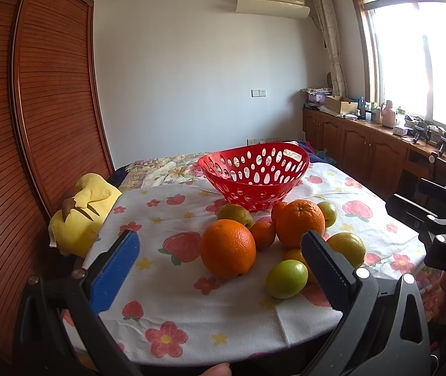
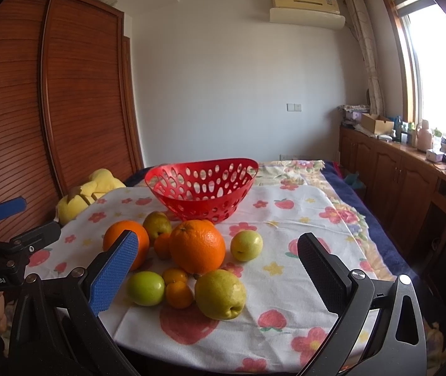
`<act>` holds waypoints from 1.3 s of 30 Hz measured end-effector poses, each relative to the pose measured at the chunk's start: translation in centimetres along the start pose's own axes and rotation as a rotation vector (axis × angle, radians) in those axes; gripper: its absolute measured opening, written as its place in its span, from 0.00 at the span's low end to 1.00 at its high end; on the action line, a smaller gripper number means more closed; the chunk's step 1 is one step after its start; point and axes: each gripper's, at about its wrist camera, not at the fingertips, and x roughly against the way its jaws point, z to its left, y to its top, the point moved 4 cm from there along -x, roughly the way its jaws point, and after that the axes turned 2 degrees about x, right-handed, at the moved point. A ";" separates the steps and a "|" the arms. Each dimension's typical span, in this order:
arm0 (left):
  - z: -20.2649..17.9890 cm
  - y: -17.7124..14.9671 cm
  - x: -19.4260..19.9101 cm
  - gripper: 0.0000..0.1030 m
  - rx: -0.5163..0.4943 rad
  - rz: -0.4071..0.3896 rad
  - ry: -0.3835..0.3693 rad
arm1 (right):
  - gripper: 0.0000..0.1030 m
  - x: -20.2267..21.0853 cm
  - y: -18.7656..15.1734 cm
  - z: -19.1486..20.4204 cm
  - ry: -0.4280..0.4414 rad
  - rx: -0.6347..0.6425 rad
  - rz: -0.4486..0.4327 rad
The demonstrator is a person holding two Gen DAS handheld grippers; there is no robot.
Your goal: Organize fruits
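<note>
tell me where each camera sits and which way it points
Left wrist view: on the left tool, open, facing the red perforated plastic basket; the right tool shows at the right edge.
Right wrist view: on the right tool, open, facing the same basket from further right; the left tool shows at the left edge.
Shared: basket, fruit pile, flowered tablecloth.

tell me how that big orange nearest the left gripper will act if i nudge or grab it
The big orange looks round and sits free on the flat tablecloth, so a nudge would probably roll it, maybe into the green fruit beside it. Its peel looks firm and dimpled, so the open left gripper should hold it without crushing. It is probably fairly heavy for its size.
</note>
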 end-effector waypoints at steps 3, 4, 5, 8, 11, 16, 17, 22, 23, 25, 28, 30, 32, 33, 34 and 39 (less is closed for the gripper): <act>0.0 0.0 0.0 1.00 0.000 -0.002 0.000 | 1.00 0.0 0.0 0.0 0.000 -0.001 0.000; -0.1 0.0 0.0 1.00 -0.001 -0.002 -0.001 | 1.00 0.1 0.0 0.0 0.000 -0.001 0.001; -0.1 0.0 0.1 1.00 -0.002 -0.004 -0.002 | 1.00 0.0 0.0 0.0 0.001 -0.001 0.000; 0.0 0.0 0.0 1.00 -0.002 -0.007 -0.005 | 1.00 0.0 0.0 0.0 0.000 -0.001 0.000; 0.0 0.1 0.1 1.00 -0.005 -0.011 -0.006 | 1.00 0.0 0.0 0.0 0.000 -0.001 0.000; -0.1 0.2 0.1 1.00 -0.008 -0.013 -0.010 | 1.00 0.0 0.0 0.0 0.000 0.000 -0.001; -0.1 0.2 0.1 1.00 -0.009 -0.014 -0.011 | 1.00 0.0 0.0 0.0 0.000 0.000 -0.001; -0.1 0.2 0.1 1.00 -0.009 -0.013 -0.013 | 1.00 0.0 0.0 0.0 0.001 0.000 -0.001; -0.1 0.2 0.1 1.00 -0.009 -0.013 -0.013 | 1.00 0.1 0.0 0.0 0.001 0.000 -0.001; -0.2 0.1 0.0 1.00 -0.009 -0.007 -0.015 | 1.00 0.0 0.0 0.1 0.002 0.000 0.000; -0.4 -0.2 -0.5 1.00 -0.010 0.009 -0.023 | 1.00 -0.1 -0.1 0.2 0.004 0.001 0.009; -0.4 -0.5 -0.8 1.00 -0.005 0.026 -0.033 | 1.00 -0.5 -0.4 0.2 0.008 0.004 0.025; -0.4 -0.8 -1.2 1.00 -0.005 0.037 -0.037 | 1.00 -1.2 -0.8 0.3 0.007 0.006 0.040; -0.5 -1.0 -1.4 1.00 -0.005 0.043 -0.039 | 1.00 -1.5 -1.1 0.2 0.009 0.004 0.045; -0.5 -1.3 -1.8 1.00 -0.004 0.050 -0.042 | 1.00 -1.6 -1.2 0.1 0.010 0.003 0.050; -0.7 -2.4 -3.1 1.00 0.004 0.093 -0.075 | 1.00 -2.8 -2.2 -0.2 0.019 0.004 0.080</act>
